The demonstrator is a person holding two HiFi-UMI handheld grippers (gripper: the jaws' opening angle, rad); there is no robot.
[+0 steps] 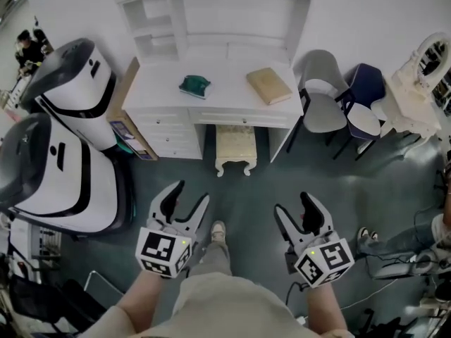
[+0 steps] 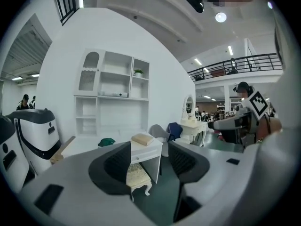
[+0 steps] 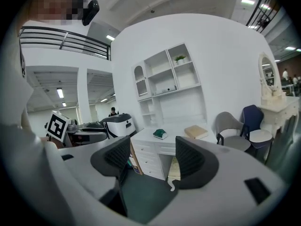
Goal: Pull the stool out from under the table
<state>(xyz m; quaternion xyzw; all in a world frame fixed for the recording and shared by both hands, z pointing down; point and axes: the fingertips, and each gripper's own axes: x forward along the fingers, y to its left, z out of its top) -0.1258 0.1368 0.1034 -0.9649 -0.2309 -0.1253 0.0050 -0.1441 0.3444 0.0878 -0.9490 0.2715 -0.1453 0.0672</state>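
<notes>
Person: trouser legs and a pale shoe (image 1: 218, 231) showed at the bottom of the head view, standing on the dark grey-green floor (image 1: 246, 203).
Left gripper: the grey two-jaw left gripper (image 1: 190, 192) (image 2: 148, 161) with its marker cube was held low in front of the person, jaws apart and nothing between the black ribbed pads (image 2: 120, 166).
Right gripper: the matching grey right gripper (image 1: 292, 203) (image 3: 153, 159) was level with it on the other side, jaws likewise spread and empty.
Stool: the cream cushioned stool with curled white legs (image 1: 236, 146) (image 2: 137, 175) (image 3: 174, 169) stood in the kneehole of the table, partly under the top, its front end out over the floor; it was well apart from both grippers.
Table: the white wooden table with drawers (image 1: 211, 90) stood against the white wall.
On the tabletop: a crumpled dark green object (image 1: 194, 85) lay left of centre and a tan closed book (image 1: 268, 85) right of centre, apart from each other.
Left of the table: a flat brown cardboard piece (image 1: 130, 111) leaned against its side, near two bulky white-and-black machines (image 1: 74, 83).
Right of the table: a grey shell chair (image 1: 320, 94) stood just beside a dark blue chair (image 1: 366, 94), then a white dressing table with an oval mirror (image 1: 423, 76).
Farthest: white open shelves (image 1: 211, 13) rose behind the tabletop.
</notes>
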